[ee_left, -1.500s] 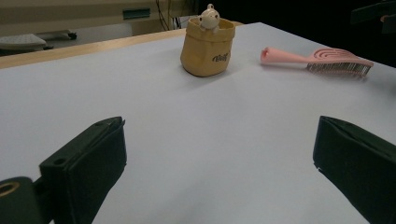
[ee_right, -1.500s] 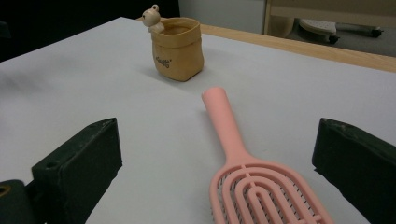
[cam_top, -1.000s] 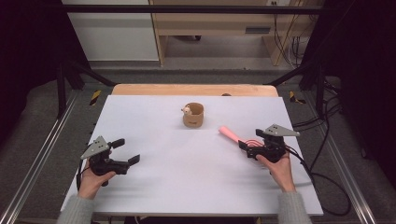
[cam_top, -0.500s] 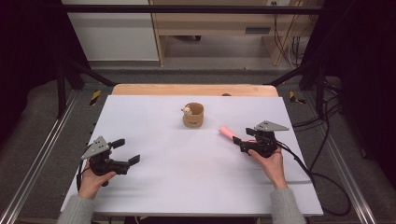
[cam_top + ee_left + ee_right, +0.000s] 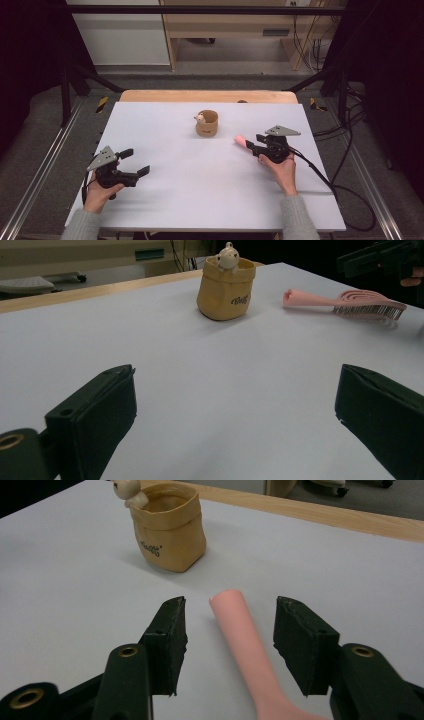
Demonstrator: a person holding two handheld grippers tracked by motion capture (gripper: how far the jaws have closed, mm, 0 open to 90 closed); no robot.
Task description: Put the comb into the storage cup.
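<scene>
A pink hairbrush (image 5: 345, 301) lies on the white table (image 5: 200, 190), its handle (image 5: 240, 625) pointing toward a tan pouch (image 5: 207, 123) with a small bear figure (image 5: 200, 118) on its rim. My right gripper (image 5: 231, 605) straddles the handle. Its jaws have just been closing, with a gap left on each side, so the pads are not pressing. From above, the right gripper (image 5: 250, 145) covers most of the brush, and the handle tip (image 5: 240, 139) pokes out. My left gripper (image 5: 136, 161) rests open at the front left with nothing between its jaws.
The pouch (image 5: 170, 530) stands a short way beyond the handle tip. A wooden strip (image 5: 207, 96) borders the table's far edge. Cables (image 5: 320, 175) trail off the right side. Metal rails (image 5: 40, 170) flank the table.
The right gripper has slid left along the brush toward its handle, and its jaws have narrowed around it. The left gripper has not moved.
</scene>
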